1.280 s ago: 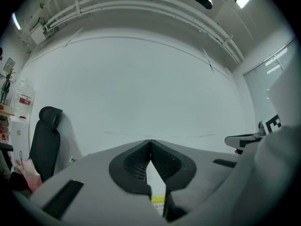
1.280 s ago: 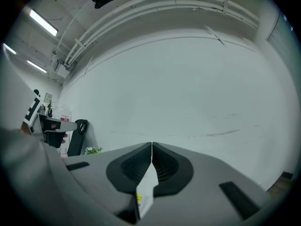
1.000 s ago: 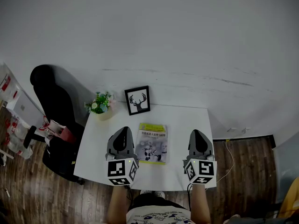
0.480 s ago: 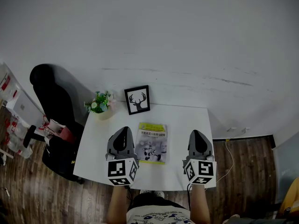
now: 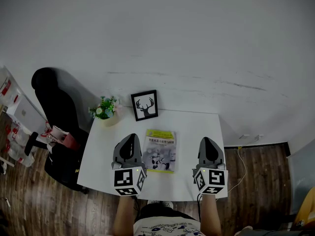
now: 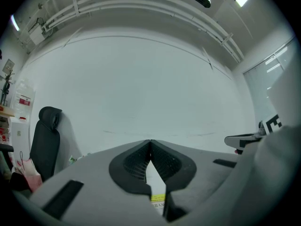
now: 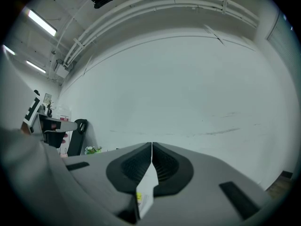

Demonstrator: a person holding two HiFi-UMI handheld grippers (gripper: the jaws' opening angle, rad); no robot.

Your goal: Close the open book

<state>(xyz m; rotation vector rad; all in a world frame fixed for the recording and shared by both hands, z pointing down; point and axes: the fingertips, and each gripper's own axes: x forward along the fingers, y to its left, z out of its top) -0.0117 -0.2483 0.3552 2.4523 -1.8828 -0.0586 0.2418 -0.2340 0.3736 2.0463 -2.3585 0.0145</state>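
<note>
A thin, rectangular book (image 5: 161,150) lies flat and closed on the smooth white bench (image 5: 192,127), cover up, with a yellow-green band across the top of the cover and a grey printed picture below it. The left tool (image 5: 129,136) hovers just to the left of the book, and the right tool (image 5: 208,139) is well off to the book's right. Each is a grey, rounded shell with a black-and-white marker cube at its near end. In the two gripper views, the ribbed black pads of both tools are pressed together at the tips, pinching nothing.

Beyond the book, at the far edge of the bench, a small framed picture (image 5: 144,105) in a black frame stands upright and shows a deer's head in silhouette. To the left of it, further from the book, are potted flowers (image 5: 105,109). A black padded chair (image 5: 54,112) stands off the bench on the book's left. The floor (image 5: 261,181) is dark wood planks, with a thin cable (image 5: 242,163) trailing on it to the book's right. A plain white wall (image 5: 172,43) rises behind. Nothing lies on top of the book.
</note>
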